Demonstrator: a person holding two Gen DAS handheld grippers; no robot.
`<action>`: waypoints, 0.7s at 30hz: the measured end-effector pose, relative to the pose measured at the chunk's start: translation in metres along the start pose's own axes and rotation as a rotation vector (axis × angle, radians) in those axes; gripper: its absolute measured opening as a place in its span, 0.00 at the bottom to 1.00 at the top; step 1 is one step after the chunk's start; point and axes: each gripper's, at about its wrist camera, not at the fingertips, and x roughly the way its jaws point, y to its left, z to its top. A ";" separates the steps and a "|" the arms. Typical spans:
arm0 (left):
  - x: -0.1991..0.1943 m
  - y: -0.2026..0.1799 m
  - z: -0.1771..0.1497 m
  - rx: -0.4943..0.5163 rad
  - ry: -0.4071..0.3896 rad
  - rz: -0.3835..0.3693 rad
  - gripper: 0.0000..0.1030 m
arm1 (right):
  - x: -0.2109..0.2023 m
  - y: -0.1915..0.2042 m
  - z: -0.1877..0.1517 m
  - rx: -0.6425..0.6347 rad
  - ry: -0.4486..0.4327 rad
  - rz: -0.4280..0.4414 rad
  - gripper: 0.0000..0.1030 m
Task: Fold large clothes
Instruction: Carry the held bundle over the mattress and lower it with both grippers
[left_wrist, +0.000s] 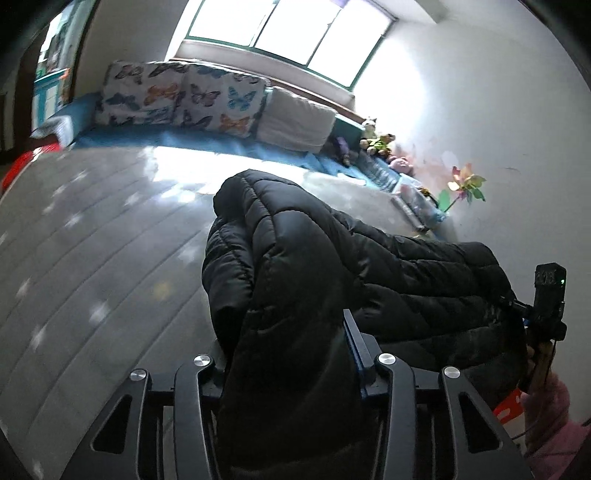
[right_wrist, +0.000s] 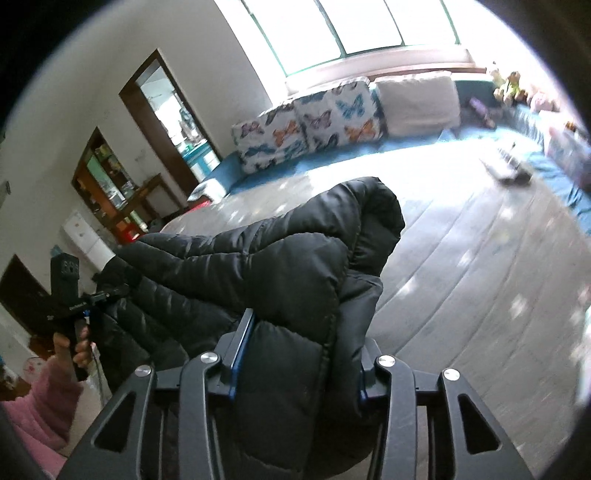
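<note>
**Jacket up, both grips loaded**

Left gripper (left_wrist: 291, 354) and right gripper (right_wrist: 299, 350) each have their fingers partly closed, clamped on the black puffer jacket (left_wrist: 332, 258), which hangs over the bed (left_wrist: 92, 240). Slick, bulky padding could slip out. At 11 o'clock, butterfly pillows (left_wrist: 177, 96) sit well clear; toys (left_wrist: 376, 140) at 1.

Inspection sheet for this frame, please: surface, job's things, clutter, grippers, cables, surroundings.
Surface: grey quilted mat on a bed, blue sheet beyond it.
Job's things: black puffer coat, bunched and lifted at both ends.
Clutter: soft toys and a pinwheel along the wall; small items on the mat's far edge, too blurred to name.
Grippers: left gripper shut on the coat; right gripper shut on the coat.
Cables: thin lead by the pink sleeve.
Surroundings: window, butterfly cushions, white cushion, doorway, shelves.
</note>
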 end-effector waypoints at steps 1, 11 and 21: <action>0.010 -0.013 0.012 0.008 0.000 -0.008 0.46 | -0.004 -0.006 0.011 -0.010 -0.015 -0.021 0.46; 0.145 -0.094 0.124 0.058 0.010 -0.024 0.46 | 0.000 -0.079 0.079 -0.039 -0.085 -0.199 0.51; 0.224 -0.089 0.101 0.070 0.109 0.086 0.77 | 0.065 -0.141 0.039 0.031 0.024 -0.331 0.79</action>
